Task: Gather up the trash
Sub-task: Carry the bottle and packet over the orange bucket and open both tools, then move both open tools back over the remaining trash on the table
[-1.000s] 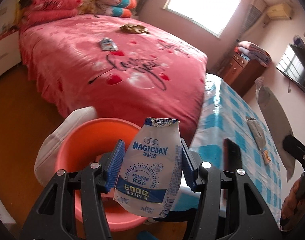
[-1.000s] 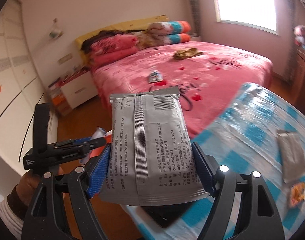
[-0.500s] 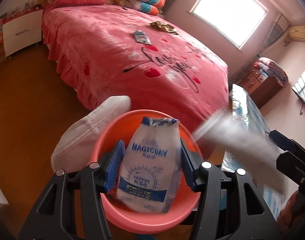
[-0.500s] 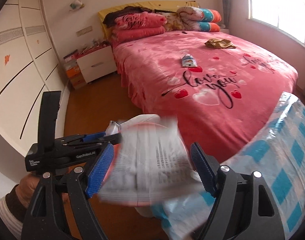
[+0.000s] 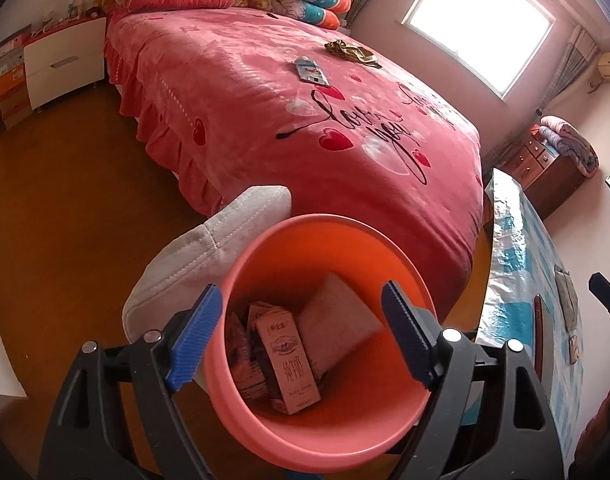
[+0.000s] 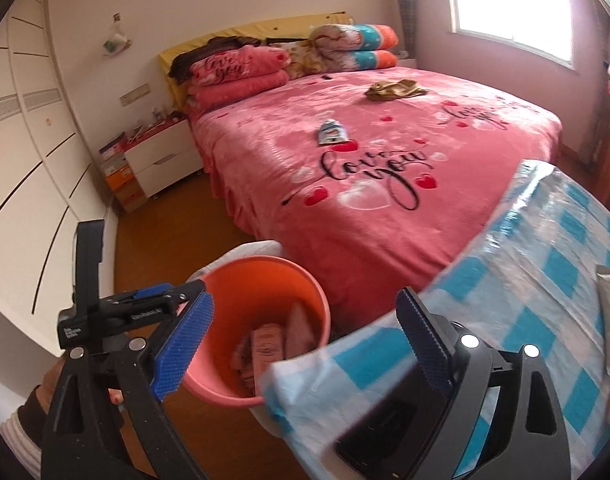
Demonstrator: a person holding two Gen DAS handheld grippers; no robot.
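Over the orange bin (image 5: 347, 236) of discarded cartons, my left gripper (image 5: 301, 336) and right gripper (image 6: 305, 340) both spread wider, gripping nothing.

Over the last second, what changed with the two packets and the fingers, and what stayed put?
Both packets were let go. The left gripper dropped its white pouch and the right gripper its silver packet; both sets of fingers are opening with nothing between them. Both moved over the orange bucket, which holds a carton and other trash. Unchanged: the blue wrapper and gold wrapper on the bed.
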